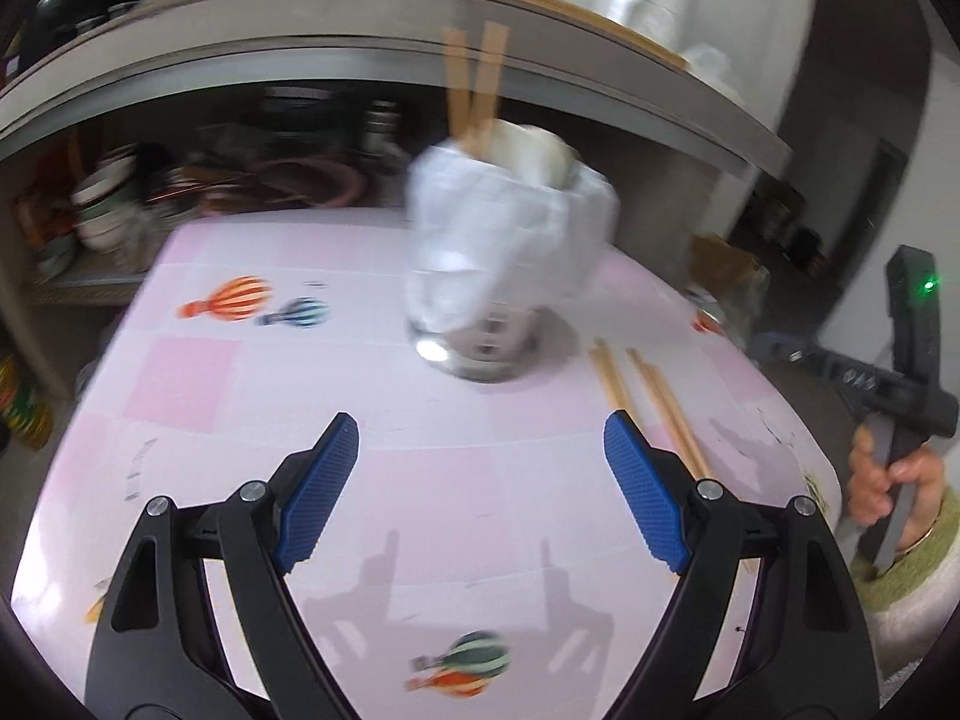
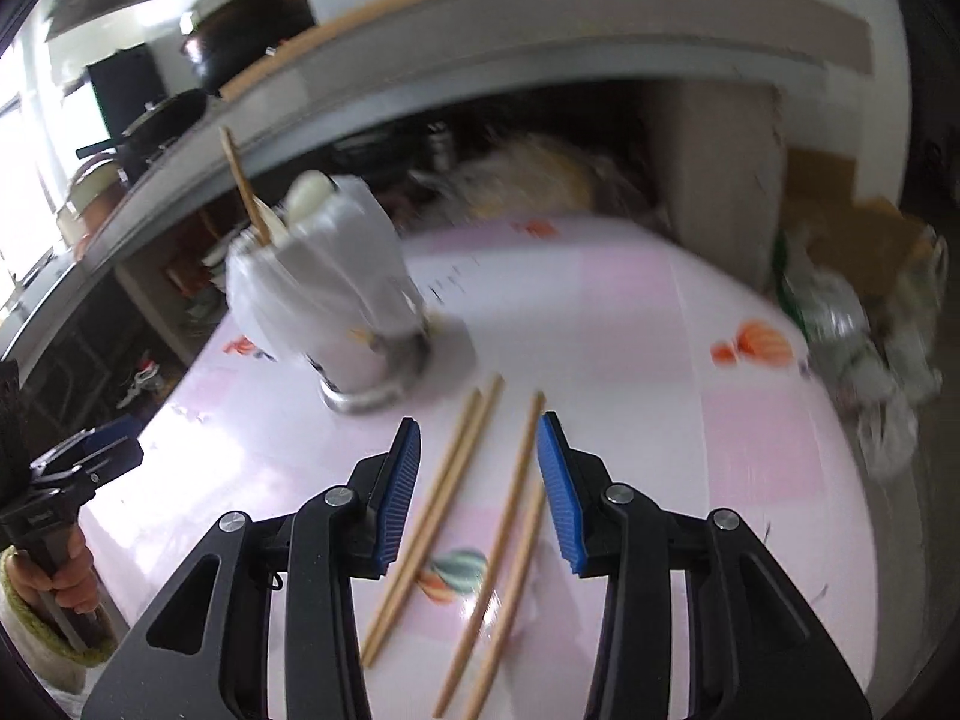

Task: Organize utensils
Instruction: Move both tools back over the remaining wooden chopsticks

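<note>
Four loose chopsticks (image 2: 456,516) lie on the table (image 2: 690,360) under my right tool (image 2: 478,492).
Jaws part-open, empty; straddle one pair squarely before closing. Holder (image 2: 336,312) stands beyond; left tool (image 1: 480,486) wide, empty.

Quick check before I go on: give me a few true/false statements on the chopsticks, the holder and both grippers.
1. Four chopsticks lie loose on the pink table. True.
2. The utensil holder is empty. False: chopsticks stand in it.
3. The right gripper grips a chopstick. False: its pads are apart, touching none.
4. The left gripper is open and empty. True.
5. The holder lies tipped over. False: it stands upright, wrapped in a white bag.
</note>
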Demonstrator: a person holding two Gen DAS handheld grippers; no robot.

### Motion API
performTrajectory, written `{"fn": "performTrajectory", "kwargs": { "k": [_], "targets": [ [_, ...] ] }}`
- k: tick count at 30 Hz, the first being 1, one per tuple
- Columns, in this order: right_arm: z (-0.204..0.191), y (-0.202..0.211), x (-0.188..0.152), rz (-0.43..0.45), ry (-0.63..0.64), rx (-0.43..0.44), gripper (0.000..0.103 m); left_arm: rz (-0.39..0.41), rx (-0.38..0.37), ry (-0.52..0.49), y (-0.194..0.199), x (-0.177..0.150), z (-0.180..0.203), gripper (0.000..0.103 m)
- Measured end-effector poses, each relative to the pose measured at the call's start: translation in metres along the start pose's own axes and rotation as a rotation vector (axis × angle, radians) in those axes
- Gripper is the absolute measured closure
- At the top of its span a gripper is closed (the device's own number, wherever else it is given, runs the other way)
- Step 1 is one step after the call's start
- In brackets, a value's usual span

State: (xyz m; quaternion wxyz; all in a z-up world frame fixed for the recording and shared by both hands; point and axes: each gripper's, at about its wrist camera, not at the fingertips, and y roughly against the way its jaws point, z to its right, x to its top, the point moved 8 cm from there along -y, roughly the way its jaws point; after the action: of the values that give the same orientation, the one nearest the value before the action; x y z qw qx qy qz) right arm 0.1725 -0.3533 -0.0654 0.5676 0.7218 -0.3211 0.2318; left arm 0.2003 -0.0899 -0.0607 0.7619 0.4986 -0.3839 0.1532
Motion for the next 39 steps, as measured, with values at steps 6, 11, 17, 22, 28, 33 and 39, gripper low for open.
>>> {"fn": "performTrajectory", "kwargs": {
  "k": [6,11,17,22,28,33,39],
  "targets": [
    [0.015,-0.023,-0.029,-0.058,-0.061,-0.038,0.079,-0.057,-0.042,-0.087,-0.040,0.000,0.043,0.023],
    [0.023,-0.035,-0.037,-0.078,-0.108,-0.031,0.080,-0.070,-0.048,-0.112,-0.064,0.006,0.059,0.023],
    [0.030,-0.039,-0.049,-0.090,-0.140,-0.026,0.080,-0.135,-0.093,-0.155,-0.107,0.010,0.083,0.040],
    [0.034,-0.039,-0.055,-0.095,-0.149,-0.034,0.080,-0.182,-0.106,-0.199,-0.142,0.011,0.106,0.062],
    [0.035,-0.038,-0.058,-0.101,-0.156,-0.022,0.080,-0.218,-0.088,-0.232,-0.171,0.016,0.117,0.077],
    [0.034,-0.039,-0.058,-0.098,-0.155,-0.011,0.080,-0.237,-0.065,-0.248,-0.188,0.020,0.118,0.085],
    [0.034,-0.039,-0.057,-0.094,-0.158,-0.003,0.080,-0.271,-0.049,-0.256,-0.201,0.018,0.119,0.087]
  ]
}}
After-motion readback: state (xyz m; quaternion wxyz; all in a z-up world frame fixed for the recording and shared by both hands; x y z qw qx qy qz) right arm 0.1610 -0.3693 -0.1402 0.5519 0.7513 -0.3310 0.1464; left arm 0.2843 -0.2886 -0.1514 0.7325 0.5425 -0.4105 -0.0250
